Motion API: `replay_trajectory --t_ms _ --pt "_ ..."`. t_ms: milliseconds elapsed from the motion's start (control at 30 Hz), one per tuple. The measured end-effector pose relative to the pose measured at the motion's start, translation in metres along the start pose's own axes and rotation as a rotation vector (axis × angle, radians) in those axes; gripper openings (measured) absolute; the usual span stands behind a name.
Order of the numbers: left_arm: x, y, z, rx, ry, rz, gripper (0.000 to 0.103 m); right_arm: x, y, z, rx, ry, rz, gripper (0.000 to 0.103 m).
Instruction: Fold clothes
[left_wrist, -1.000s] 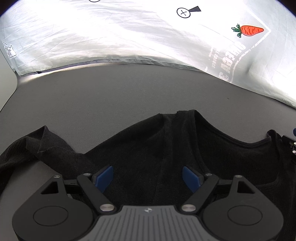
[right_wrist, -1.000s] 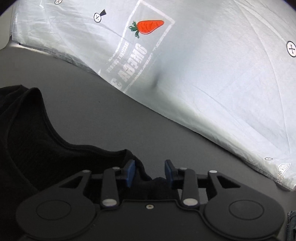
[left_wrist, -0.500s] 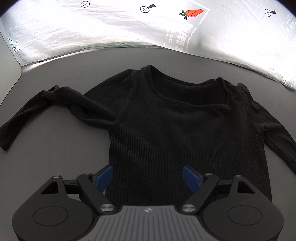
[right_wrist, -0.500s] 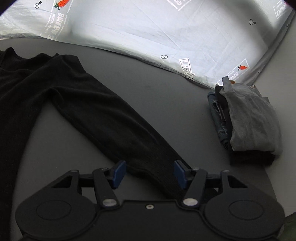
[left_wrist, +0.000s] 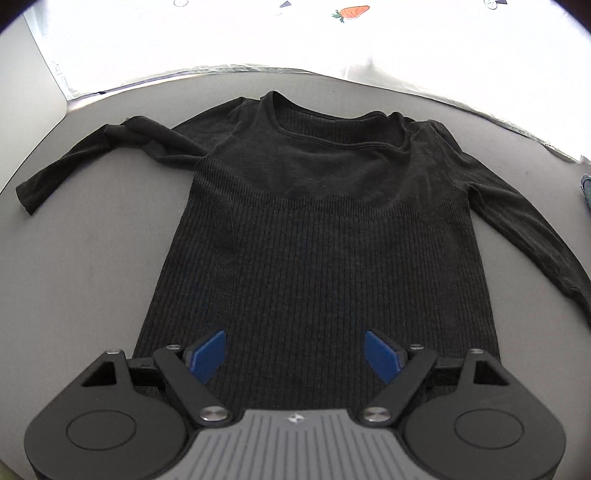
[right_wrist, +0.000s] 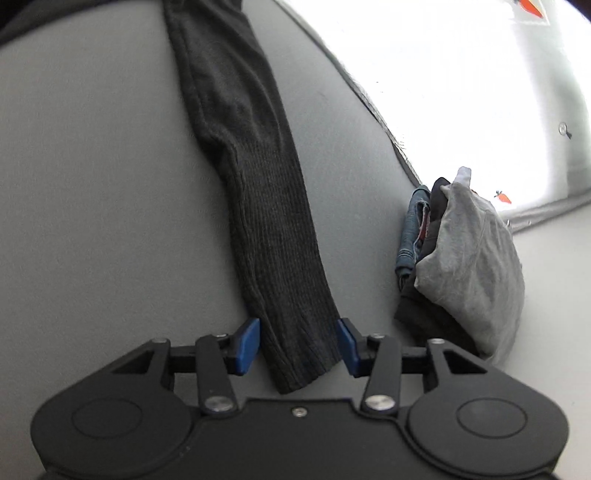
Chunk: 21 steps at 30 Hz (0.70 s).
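A black long-sleeved ribbed top (left_wrist: 325, 229) lies flat on the grey table, neckline at the far end, both sleeves spread outward. My left gripper (left_wrist: 295, 354) is open above its bottom hem, the blue pads wide apart over the fabric. In the right wrist view, the top's right sleeve (right_wrist: 266, 206) runs away from the camera. My right gripper (right_wrist: 298, 341) is open with the sleeve's cuff lying between its two blue pads; the pads stand close to the cuff's edges.
A stack of folded clothes (right_wrist: 465, 258), grey on top with denim and dark pieces beneath, sits to the right of the sleeve. A white sheet with carrot prints (left_wrist: 351, 13) covers the table's far side. Bare grey table (right_wrist: 92, 184) lies left of the sleeve.
Both grippers pulled back from the neckline toward the near side. The left one now sits over the hem. The right one opened and came down at the sleeve cuff.
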<state>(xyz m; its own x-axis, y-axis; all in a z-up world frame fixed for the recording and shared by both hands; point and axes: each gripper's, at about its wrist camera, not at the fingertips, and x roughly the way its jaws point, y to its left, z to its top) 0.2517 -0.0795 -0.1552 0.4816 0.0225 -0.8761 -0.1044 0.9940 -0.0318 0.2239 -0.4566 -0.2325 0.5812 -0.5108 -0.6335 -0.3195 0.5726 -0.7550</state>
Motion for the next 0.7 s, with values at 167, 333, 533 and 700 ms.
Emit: replay_trajectory --t_ms 167,333,533,700 --pt "-0.010 -0.010 -0.020 -0.021 0.011 0.020 0.083 -0.004 -0.002 -0.009 -0.037 -0.034 0.097 0.003" --pt "-0.021 -0.007 -0.029 -0.048 -0.002 0.028 0.083 -0.028 -0.007 -0.025 -0.020 -0.039 0.025 0.001" --pt "-0.020 0.015 -0.036 -0.094 0.022 0.046 0.083 -0.033 0.018 -0.043 -0.022 0.038 0.022 0.003" --pt "-0.027 0.051 -0.033 -0.138 0.000 0.063 0.083 -0.058 0.012 -0.015 0.181 0.051 0.025 0.043"
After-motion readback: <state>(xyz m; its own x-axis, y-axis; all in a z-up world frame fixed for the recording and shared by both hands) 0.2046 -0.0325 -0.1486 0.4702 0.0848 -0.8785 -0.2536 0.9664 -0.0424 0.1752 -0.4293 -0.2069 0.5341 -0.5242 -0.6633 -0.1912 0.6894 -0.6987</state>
